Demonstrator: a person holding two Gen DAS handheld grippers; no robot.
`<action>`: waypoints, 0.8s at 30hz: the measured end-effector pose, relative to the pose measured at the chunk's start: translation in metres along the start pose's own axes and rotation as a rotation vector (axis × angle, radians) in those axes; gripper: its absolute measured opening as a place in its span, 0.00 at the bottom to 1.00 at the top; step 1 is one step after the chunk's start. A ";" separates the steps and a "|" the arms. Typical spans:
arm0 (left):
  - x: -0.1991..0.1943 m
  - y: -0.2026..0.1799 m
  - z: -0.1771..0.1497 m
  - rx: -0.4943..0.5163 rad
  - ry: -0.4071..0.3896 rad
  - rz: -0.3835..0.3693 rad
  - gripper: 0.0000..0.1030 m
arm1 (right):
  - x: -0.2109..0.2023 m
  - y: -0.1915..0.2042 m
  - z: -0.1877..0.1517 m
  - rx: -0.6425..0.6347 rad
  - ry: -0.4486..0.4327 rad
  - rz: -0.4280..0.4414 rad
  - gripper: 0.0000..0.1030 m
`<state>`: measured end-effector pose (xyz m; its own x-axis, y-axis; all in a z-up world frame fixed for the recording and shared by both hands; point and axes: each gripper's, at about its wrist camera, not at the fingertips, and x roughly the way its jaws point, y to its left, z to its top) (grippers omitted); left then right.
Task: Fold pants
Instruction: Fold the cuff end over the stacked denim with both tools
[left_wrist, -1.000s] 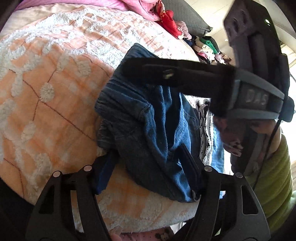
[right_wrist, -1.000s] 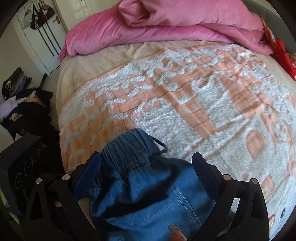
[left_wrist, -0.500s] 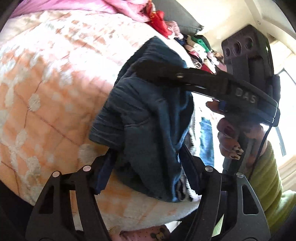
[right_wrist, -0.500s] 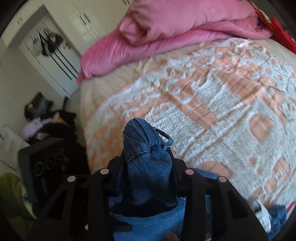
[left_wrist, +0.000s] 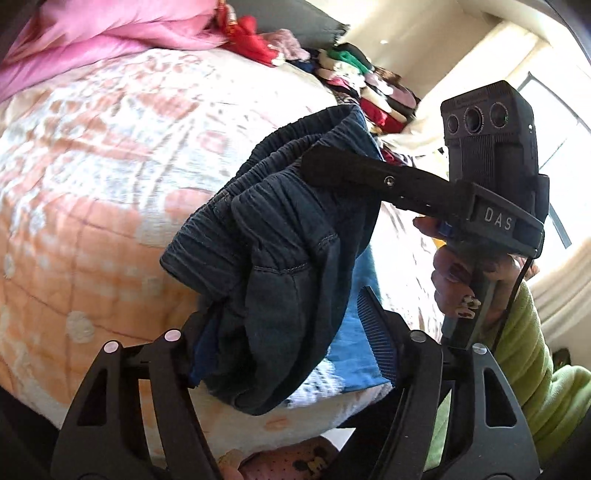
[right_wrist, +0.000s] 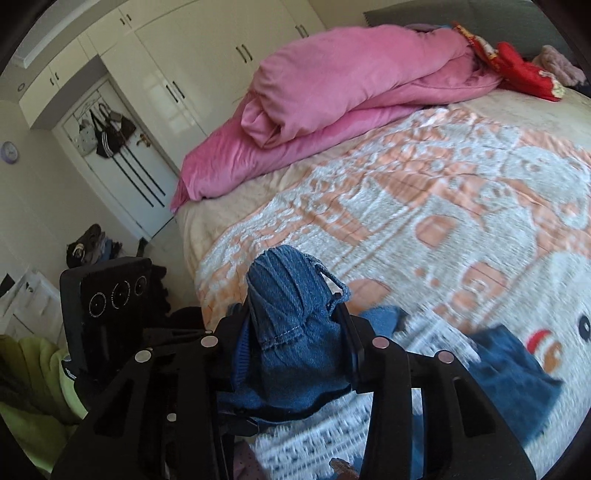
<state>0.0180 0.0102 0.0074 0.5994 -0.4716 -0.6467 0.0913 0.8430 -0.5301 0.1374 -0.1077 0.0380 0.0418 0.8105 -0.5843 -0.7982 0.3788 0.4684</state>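
Right gripper (right_wrist: 291, 343) is clamping the pants (right_wrist: 291, 314) at the bunched waistband, lifting them above the bed (right_wrist: 424, 206). Left gripper (left_wrist: 291, 343) is sitting spread wide, denim (left_wrist: 280, 266) hanging between its fingers, touching the left one.

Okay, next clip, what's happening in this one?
A person with a handheld gripper in each hand is working on a pair of blue denim pants over a bed with an orange-and-white blanket. The right gripper is shut on a bunched piece of the waistband, lifting it. The left gripper is open around hanging denim. Part of the pants lies on the blanket. No fold is made yet.
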 end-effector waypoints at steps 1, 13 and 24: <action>-0.001 -0.008 -0.005 0.010 0.004 -0.006 0.58 | -0.008 -0.001 -0.005 -0.002 -0.014 -0.001 0.47; 0.063 -0.052 -0.043 0.186 0.184 -0.005 0.59 | -0.081 -0.066 -0.116 0.321 -0.143 -0.229 0.84; 0.066 -0.067 -0.058 0.233 0.202 0.020 0.63 | -0.040 -0.043 -0.102 0.273 -0.082 -0.158 0.34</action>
<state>0.0057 -0.0922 -0.0318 0.4351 -0.4769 -0.7638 0.2754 0.8781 -0.3914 0.1086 -0.2024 -0.0263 0.2096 0.7611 -0.6139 -0.5880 0.5997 0.5428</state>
